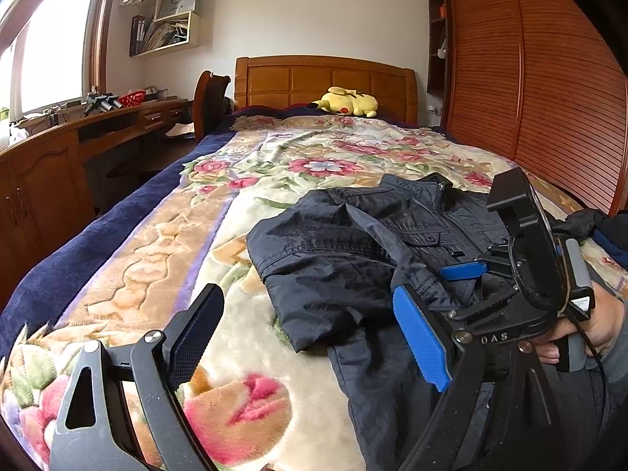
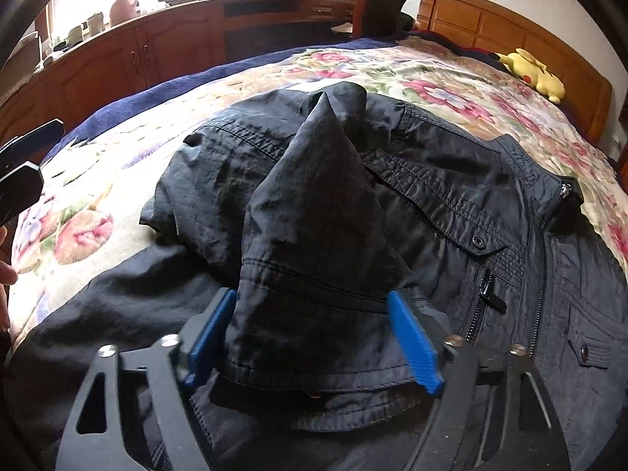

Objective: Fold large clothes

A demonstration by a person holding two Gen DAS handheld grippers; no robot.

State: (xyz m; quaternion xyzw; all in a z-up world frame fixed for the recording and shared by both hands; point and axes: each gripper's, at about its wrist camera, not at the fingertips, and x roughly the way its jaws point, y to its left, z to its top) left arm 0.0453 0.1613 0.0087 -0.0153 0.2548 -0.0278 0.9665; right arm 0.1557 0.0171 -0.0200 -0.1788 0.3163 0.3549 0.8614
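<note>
A dark navy jacket (image 1: pixel 353 243) lies spread on the flowered bedspread (image 1: pixel 274 165), zip front up and collar toward the headboard. One sleeve is folded over its chest, and the sleeve's cuff (image 2: pixel 314 314) sits between my right gripper's (image 2: pixel 314 333) blue pads (image 2: pixel 412 341). Both pads touch the cuff's sides, and the cloth bunches and tents up ahead of them. A hand holds that gripper at the right of the left wrist view, its blue finger (image 1: pixel 463 271) on the jacket. My left gripper (image 1: pixel 306 333) stands open above the bedspread beside the jacket's hem, with nothing between its fingers.
A yellow plush toy (image 1: pixel 349 102) lies by the wooden headboard (image 1: pixel 325 78). A wooden desk (image 1: pixel 78 129) and chair (image 1: pixel 208 98) run along the left of the bed, and a slatted wardrobe (image 1: pixel 549 98) stands on the right. Other dark clothes (image 1: pixel 596 227) lie at the bed's right edge.
</note>
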